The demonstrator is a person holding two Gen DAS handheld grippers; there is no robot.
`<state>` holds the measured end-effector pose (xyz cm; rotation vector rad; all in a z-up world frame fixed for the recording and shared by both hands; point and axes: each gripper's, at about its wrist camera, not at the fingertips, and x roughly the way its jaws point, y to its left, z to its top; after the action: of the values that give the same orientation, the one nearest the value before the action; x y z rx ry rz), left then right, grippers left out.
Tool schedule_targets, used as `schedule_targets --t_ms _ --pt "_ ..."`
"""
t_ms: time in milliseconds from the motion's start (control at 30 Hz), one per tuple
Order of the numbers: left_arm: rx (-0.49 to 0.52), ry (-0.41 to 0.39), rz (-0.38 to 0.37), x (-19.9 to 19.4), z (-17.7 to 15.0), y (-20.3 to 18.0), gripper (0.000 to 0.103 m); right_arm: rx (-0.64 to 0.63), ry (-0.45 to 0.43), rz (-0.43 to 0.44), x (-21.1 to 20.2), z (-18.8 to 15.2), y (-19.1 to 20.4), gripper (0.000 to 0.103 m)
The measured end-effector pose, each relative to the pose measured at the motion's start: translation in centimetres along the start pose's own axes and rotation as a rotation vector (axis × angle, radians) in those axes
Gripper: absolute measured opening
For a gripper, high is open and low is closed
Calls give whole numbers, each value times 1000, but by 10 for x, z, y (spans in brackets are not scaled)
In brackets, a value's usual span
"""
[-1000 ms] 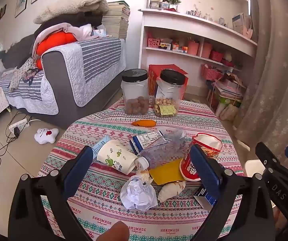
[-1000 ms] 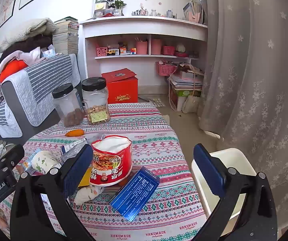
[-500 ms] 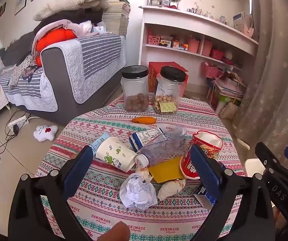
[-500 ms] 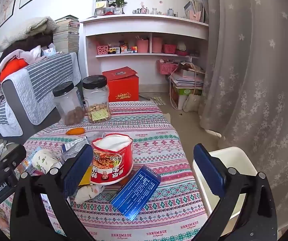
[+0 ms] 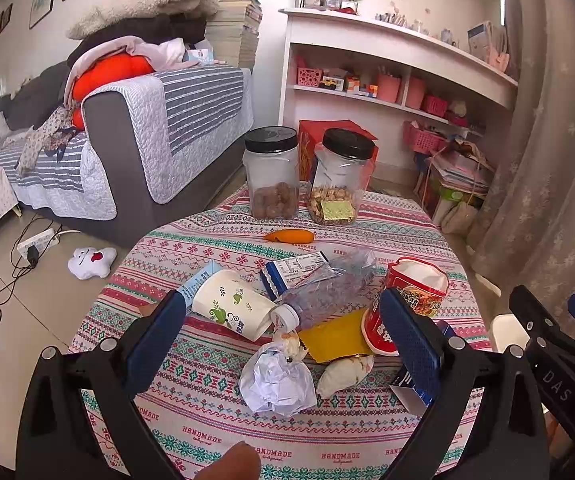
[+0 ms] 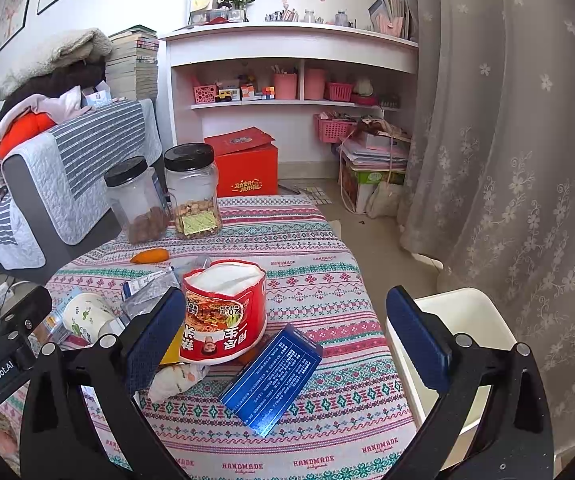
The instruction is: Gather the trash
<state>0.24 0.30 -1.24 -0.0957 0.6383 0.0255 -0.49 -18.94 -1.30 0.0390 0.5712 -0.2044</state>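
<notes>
Red noodle cup point(image 6: 223, 312) looms nearer; both grippers' jaws stay wide, empty.

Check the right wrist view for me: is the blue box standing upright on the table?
No, the blue box lies flat on the patterned tablecloth, just in front of the red noodle cup.

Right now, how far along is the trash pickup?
Nothing looks collected: the white bin beside the table appears empty. Both the left gripper and right gripper are open, holding nothing. Still left: crumpled paper, paper cup, plastic bottle, noodle cup, blue box.
</notes>
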Motion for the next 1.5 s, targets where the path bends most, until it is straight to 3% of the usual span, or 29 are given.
schedule_targets --t_ms 533,1500 --pt "0 20 18 4 -1 0 95 10 43 10 6 0 -3 96" --pt "-4 22 21 5 -1 2 95 7 44 6 7 -2 -3 96"
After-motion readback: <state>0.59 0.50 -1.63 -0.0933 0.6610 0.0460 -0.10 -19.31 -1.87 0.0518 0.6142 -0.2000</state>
